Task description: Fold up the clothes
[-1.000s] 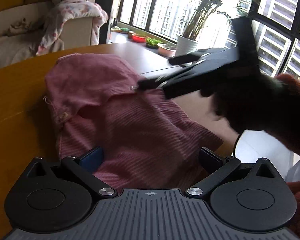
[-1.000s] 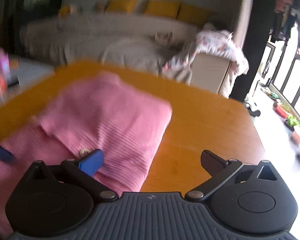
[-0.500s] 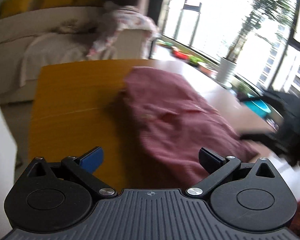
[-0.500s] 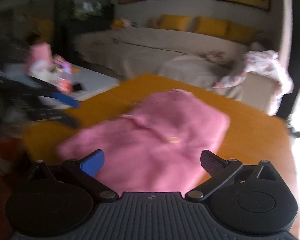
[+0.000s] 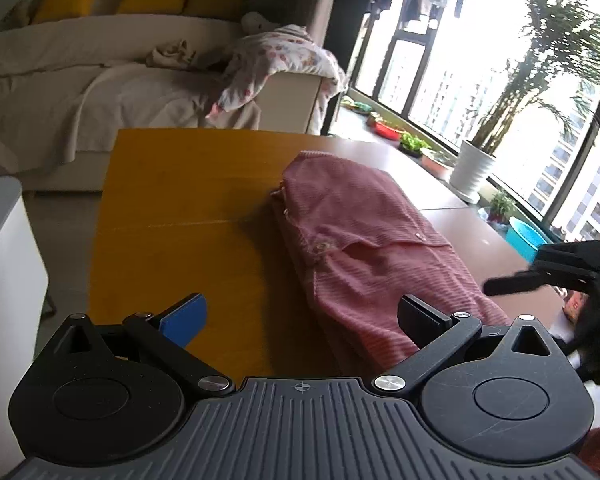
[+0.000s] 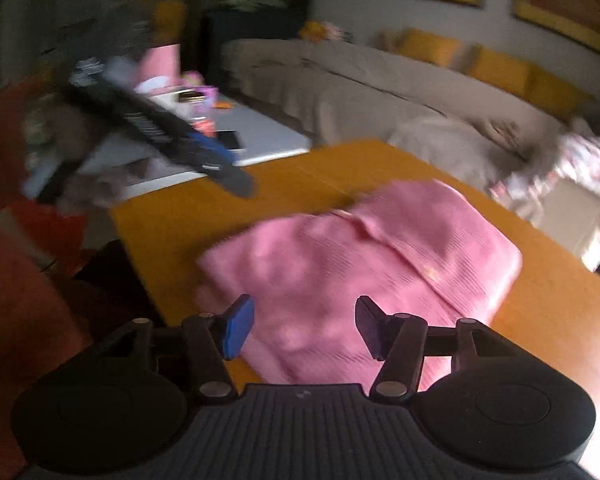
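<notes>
A folded pink ribbed garment [image 5: 364, 240] with buttons lies on the orange-brown table [image 5: 180, 200]; it also shows in the right wrist view [image 6: 372, 264]. My left gripper [image 5: 300, 316] is open and empty, held back from the garment's near end. My right gripper [image 6: 304, 326] is partly open and empty, just in front of the garment's near edge. The right gripper also shows at the right edge of the left wrist view [image 5: 512, 284]. The left gripper appears blurred at the left of the right wrist view [image 6: 204, 156].
A beige sofa [image 5: 100, 92] with yellow cushions and a floral blanket [image 5: 276, 64] stands beyond the table. Windows, a potted plant [image 5: 472, 172] and small pots are at the right. A white low table [image 6: 236, 136] with small items is at the left.
Both grippers have pulled back from the garment and apart. The right gripper's jaws have narrowed. The garment lies folded and still.
</notes>
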`<state>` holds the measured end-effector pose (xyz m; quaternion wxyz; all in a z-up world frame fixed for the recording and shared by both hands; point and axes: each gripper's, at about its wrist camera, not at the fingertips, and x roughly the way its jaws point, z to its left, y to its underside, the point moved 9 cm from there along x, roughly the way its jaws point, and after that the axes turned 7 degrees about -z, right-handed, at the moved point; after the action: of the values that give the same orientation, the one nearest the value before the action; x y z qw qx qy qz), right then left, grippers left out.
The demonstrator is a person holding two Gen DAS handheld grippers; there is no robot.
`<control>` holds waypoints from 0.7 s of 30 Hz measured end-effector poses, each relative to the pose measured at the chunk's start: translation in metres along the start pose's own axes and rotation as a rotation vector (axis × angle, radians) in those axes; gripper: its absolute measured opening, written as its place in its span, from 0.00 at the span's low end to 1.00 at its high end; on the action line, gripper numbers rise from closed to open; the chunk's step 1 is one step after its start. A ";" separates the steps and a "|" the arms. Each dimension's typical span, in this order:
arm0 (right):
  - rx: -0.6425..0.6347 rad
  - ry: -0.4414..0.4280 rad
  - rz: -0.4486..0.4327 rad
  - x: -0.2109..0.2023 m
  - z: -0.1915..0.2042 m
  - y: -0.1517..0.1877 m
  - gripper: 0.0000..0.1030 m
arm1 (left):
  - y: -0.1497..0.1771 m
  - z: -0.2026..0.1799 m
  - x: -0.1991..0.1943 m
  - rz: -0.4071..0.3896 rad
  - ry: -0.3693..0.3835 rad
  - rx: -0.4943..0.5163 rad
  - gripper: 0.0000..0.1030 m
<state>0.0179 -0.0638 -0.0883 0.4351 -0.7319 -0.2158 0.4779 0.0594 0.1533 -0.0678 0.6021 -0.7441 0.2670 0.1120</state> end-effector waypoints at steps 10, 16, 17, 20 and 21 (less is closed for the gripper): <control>0.071 0.065 0.000 0.031 -0.011 0.003 0.28 | 0.007 -0.021 -0.008 0.010 0.021 0.095 1.00; 0.193 0.032 -0.035 0.011 -0.032 -0.003 0.11 | 0.009 -0.018 -0.009 0.012 0.004 0.099 1.00; 0.153 0.020 -0.015 0.010 -0.027 0.002 0.10 | 0.009 -0.018 -0.008 0.011 0.006 0.095 1.00; 0.038 -0.002 0.057 0.018 -0.012 0.019 0.10 | 0.004 -0.023 -0.006 0.007 0.034 0.085 1.00; 0.013 0.001 0.069 0.020 -0.010 0.025 0.11 | 0.002 -0.028 -0.004 0.005 0.046 0.093 1.00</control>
<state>0.0335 -0.0665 -0.1179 0.4232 -0.7364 -0.1874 0.4935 0.0506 0.1270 -0.0605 0.6294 -0.7171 0.2874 0.0837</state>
